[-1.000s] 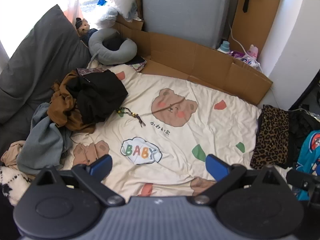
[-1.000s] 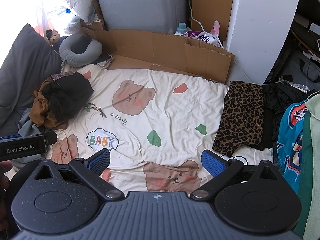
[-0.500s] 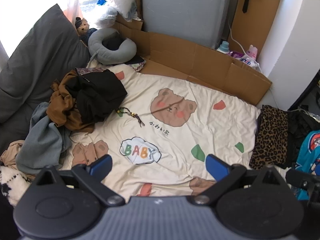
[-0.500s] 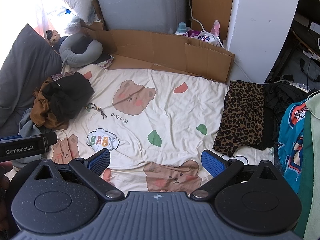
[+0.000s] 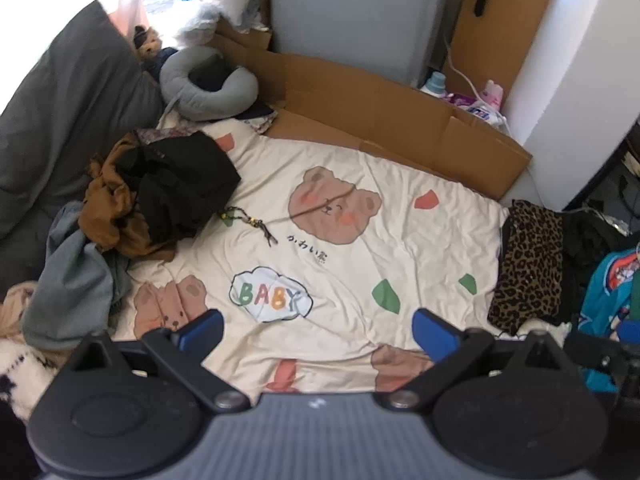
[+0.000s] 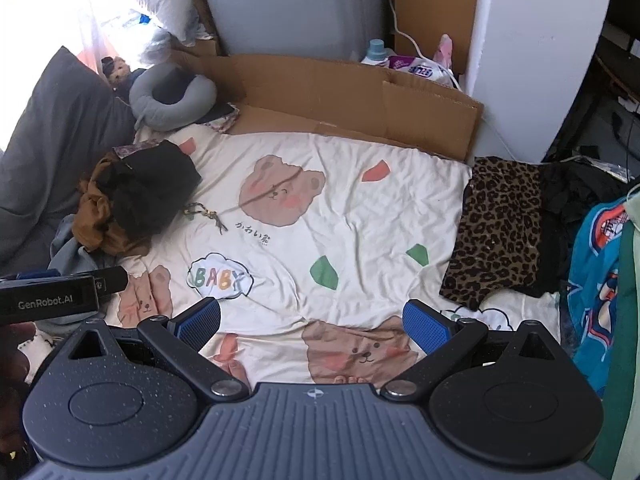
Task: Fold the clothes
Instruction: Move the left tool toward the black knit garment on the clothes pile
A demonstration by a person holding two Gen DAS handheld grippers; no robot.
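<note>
Both tools, left [image 5: 316, 330] and right [image 6: 311, 320], spread and empty above the bed [image 5: 360, 248]; rumpled heap [image 5: 160, 196] left, leopard piece [image 6: 500, 228] flat right, stage unclear.

I log: cream bedsheet [image 5: 360, 240], soft creased printed cloth; leopard garment [image 6: 500, 232], matt patterned fabric; cardboard sheet [image 6: 340, 96], plain matt brown; my right gripper [image 6: 311, 322], speckled matt black plastic, ribbed blue pads [image 6: 424, 326].
</note>
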